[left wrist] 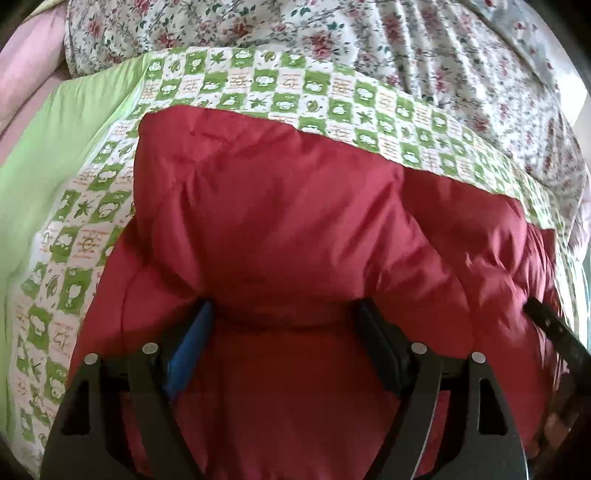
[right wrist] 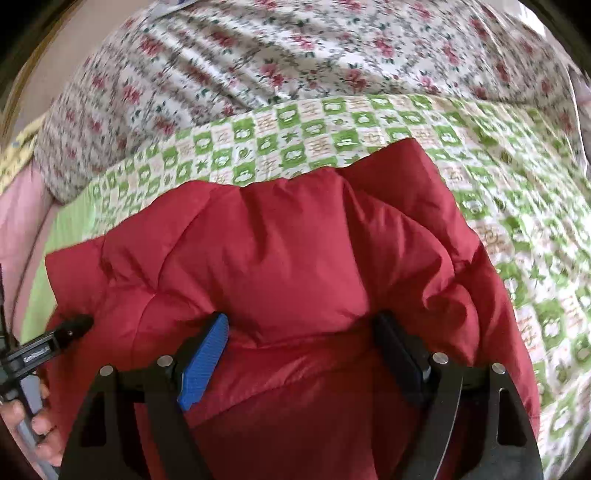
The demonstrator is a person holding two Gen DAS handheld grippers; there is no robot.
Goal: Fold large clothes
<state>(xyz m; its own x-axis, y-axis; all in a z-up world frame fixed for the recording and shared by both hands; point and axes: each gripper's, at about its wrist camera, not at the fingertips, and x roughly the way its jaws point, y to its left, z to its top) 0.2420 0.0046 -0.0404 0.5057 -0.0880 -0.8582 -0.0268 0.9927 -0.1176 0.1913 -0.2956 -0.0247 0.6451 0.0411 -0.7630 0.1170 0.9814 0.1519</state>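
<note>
A big red puffy quilted jacket (left wrist: 280,206) lies bunched on a green-and-white checked sheet (left wrist: 74,236). My left gripper (left wrist: 284,314) has its jaws wide apart with a thick fold of the jacket bulging between the blue pad (left wrist: 192,350) and the black pad. In the right wrist view the same jacket (right wrist: 280,251) fills the middle. My right gripper (right wrist: 303,328) also has its jaws wide apart around a thick fold of it. Whether either pair of pads presses the fabric cannot be told.
A floral-print quilt (left wrist: 332,33) is heaped behind the sheet (right wrist: 517,206). A pink pillow (left wrist: 26,70) lies at far left. The other gripper's body shows at each view's edge, at the right (left wrist: 557,332) and at the left (right wrist: 44,347), with the person's hand (right wrist: 40,428).
</note>
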